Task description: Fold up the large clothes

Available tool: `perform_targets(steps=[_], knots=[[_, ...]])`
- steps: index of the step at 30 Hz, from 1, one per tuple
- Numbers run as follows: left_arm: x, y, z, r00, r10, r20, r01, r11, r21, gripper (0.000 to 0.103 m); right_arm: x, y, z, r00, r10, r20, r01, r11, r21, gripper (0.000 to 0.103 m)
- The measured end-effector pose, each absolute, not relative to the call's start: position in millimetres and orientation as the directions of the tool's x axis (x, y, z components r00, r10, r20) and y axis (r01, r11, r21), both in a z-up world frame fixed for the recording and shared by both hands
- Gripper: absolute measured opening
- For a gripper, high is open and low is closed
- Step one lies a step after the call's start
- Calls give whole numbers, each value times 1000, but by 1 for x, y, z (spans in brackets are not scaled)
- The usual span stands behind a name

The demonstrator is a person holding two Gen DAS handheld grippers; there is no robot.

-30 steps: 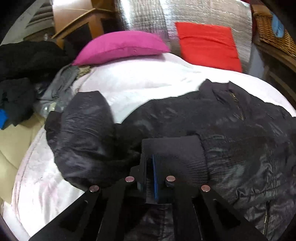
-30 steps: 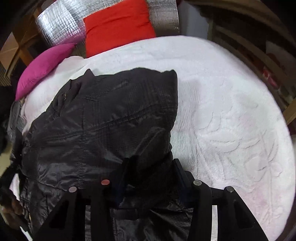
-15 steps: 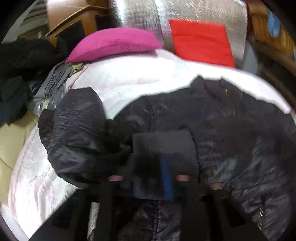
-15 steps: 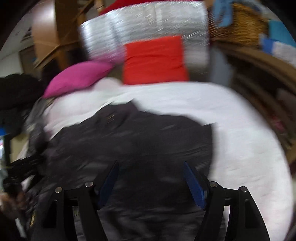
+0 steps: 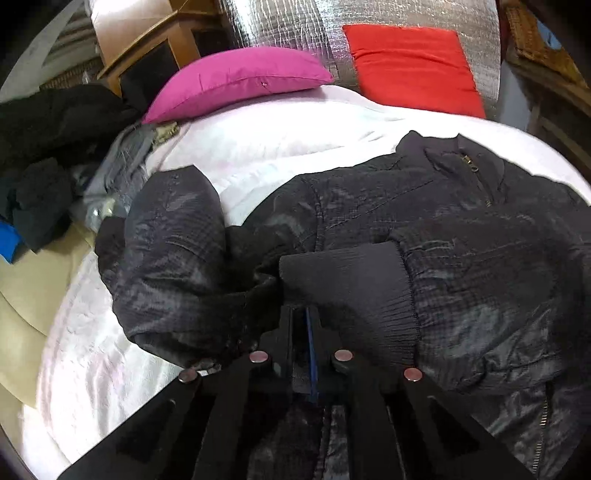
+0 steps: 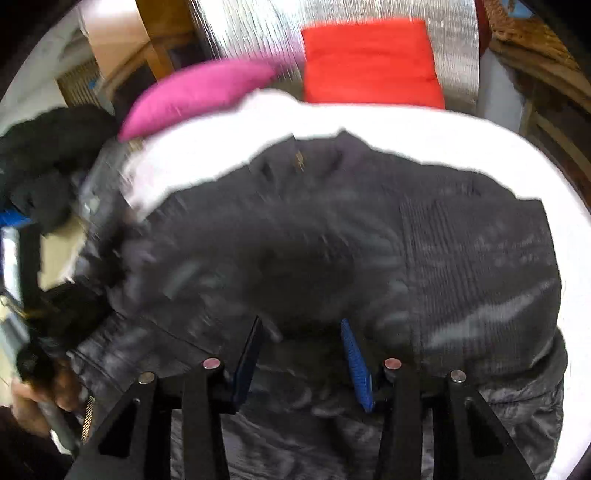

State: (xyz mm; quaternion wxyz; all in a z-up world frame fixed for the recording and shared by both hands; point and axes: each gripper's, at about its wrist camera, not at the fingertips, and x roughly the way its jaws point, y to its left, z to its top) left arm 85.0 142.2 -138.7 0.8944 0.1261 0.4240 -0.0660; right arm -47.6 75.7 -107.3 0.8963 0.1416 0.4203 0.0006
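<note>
A large black shiny jacket lies spread on a white bed cover, collar and zip toward the pillows. Its left sleeve is bunched at the bed's left side. My left gripper is shut on the ribbed knit cuff of a sleeve, held over the jacket's body. In the right wrist view the jacket fills the middle, blurred. My right gripper is open and empty just above the jacket's lower middle.
A magenta pillow and a red cushion lean on a silver quilted headboard. Dark clothes are piled left of the bed. Wooden furniture and a wicker basket stand at the right.
My right gripper has let go of the jacket's folded right side, opened, and swung left over the jacket. My left gripper has stayed shut on the cuff, shifting slightly.
</note>
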Motion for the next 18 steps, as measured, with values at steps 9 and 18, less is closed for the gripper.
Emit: perform_targets(steps=[9,18], knots=[[76,144,-135,631,-39,-775,266,949,169,9,-31,96,-125,584,134,-801,108,965,241,49],[67,241,-59,754,-188,-629,175,981,-84,82,-45,79,-101,647,253,-719,84,914,397,52]])
